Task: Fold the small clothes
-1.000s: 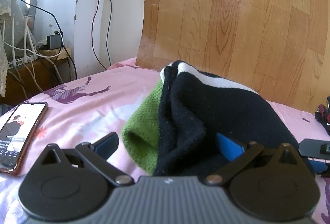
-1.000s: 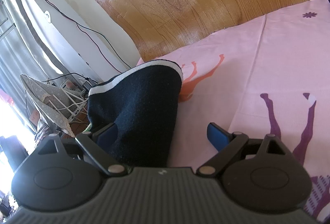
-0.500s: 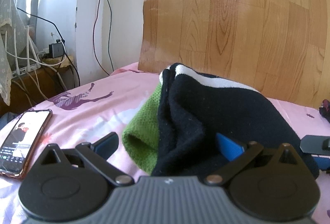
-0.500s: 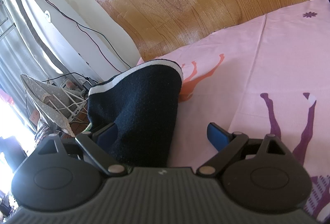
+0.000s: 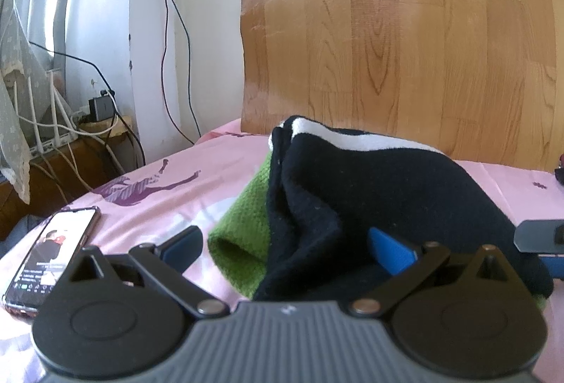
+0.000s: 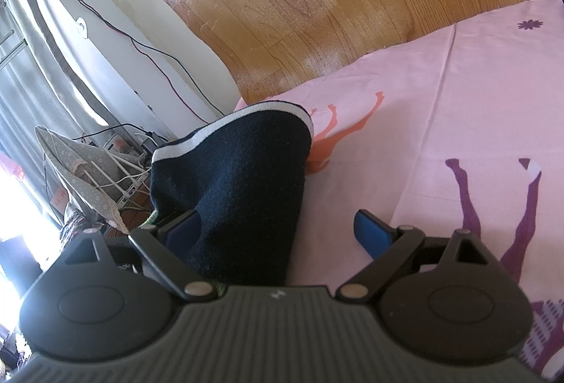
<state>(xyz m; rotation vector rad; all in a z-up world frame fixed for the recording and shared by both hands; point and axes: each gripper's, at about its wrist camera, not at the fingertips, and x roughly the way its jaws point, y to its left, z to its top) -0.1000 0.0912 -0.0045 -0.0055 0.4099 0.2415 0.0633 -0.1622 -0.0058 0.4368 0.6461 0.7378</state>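
Observation:
A black knit garment (image 5: 380,192) with a white stripe lies bunched on top of a green knit piece (image 5: 243,224) on the pink bedsheet (image 5: 158,199). My left gripper (image 5: 287,247) is open, its blue pads on either side of the pile's near end, and the right pad (image 5: 391,250) rests against the black cloth. In the right wrist view the same black garment (image 6: 239,178) runs from the left pad (image 6: 183,228) toward the headboard. My right gripper (image 6: 278,229) is open, with the cloth's near end between its fingers. The right gripper's finger (image 5: 539,236) shows at the left view's right edge.
A phone (image 5: 53,249) with a lit screen lies on the sheet at the left. A wooden headboard (image 5: 405,48) stands behind the bed. Cables and a charger (image 5: 102,108) hang by the white wall on the left. Bare pink sheet (image 6: 458,101) stretches to the right.
The left wrist view has shifted a little, showing more wall and headboard, with the phone slightly further right. The right wrist view is unchanged. Both grippers stay open.

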